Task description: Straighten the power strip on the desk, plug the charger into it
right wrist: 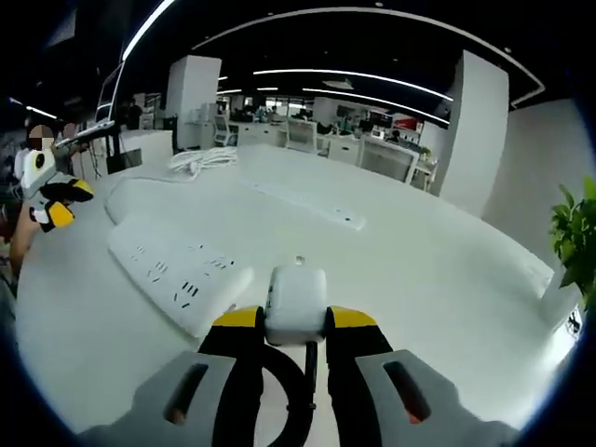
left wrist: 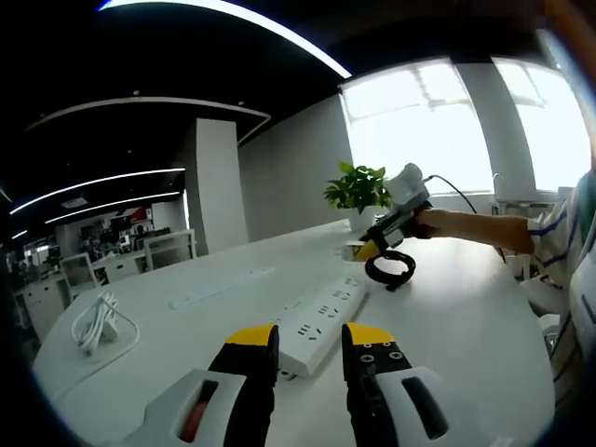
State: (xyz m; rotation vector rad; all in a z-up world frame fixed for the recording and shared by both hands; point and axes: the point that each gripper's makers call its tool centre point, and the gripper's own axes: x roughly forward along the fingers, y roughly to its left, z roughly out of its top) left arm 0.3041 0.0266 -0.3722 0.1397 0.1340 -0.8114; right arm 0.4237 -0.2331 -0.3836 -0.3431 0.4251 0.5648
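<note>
I see the white power strip (left wrist: 321,321) at lower centre, its long axis running up-right across the desk (left wrist: 456,317); no writing is legible. My right gripper (right wrist: 296,318) pinches the white charger (right wrist: 296,303); my left gripper (left wrist: 310,337) stands spread, just short of the strip.

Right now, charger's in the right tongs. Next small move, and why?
Probably carry the right tongs left and down over the power strip, prongs toward a socket. They are shut on the white charger, held off the desk beside the strip's near end. The left tongs sit open at the strip's other end, well placed to steady it.
</note>
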